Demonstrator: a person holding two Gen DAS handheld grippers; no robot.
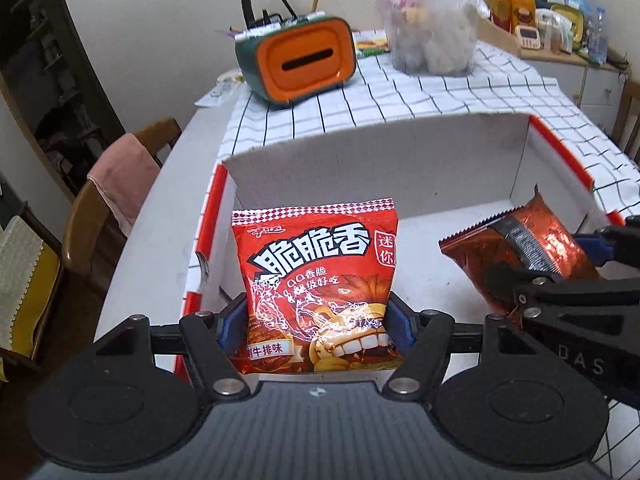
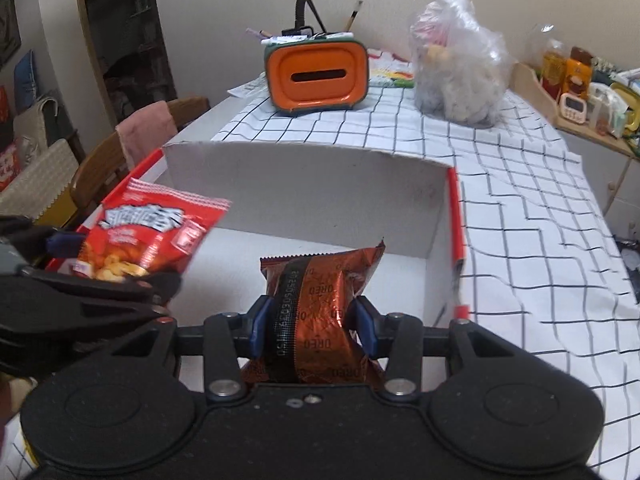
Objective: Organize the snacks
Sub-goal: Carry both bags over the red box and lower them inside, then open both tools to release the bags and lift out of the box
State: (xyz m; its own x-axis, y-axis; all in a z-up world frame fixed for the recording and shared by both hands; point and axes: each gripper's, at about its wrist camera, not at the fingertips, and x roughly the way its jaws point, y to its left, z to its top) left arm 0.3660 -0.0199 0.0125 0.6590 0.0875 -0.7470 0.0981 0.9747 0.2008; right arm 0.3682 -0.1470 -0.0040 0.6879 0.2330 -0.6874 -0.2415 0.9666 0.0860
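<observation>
The red snack bag (image 1: 316,292), printed 脆脆香 with 迷你 in a corner box, stands upright between the blue pads of the left tool (image 1: 316,320), which pinch its lower half. At 3 o'clock from it, the copper OREO packet (image 2: 320,312) is clamped at its waist by the right tool (image 2: 314,322), jaws narrow. Both hang over the open white box with red rim (image 1: 372,152) on the checked-cloth counter (image 2: 520,200). At 12 o'clock beyond sit an orange tissue box (image 1: 306,60) and a clear plastic bag (image 1: 432,32).
</observation>
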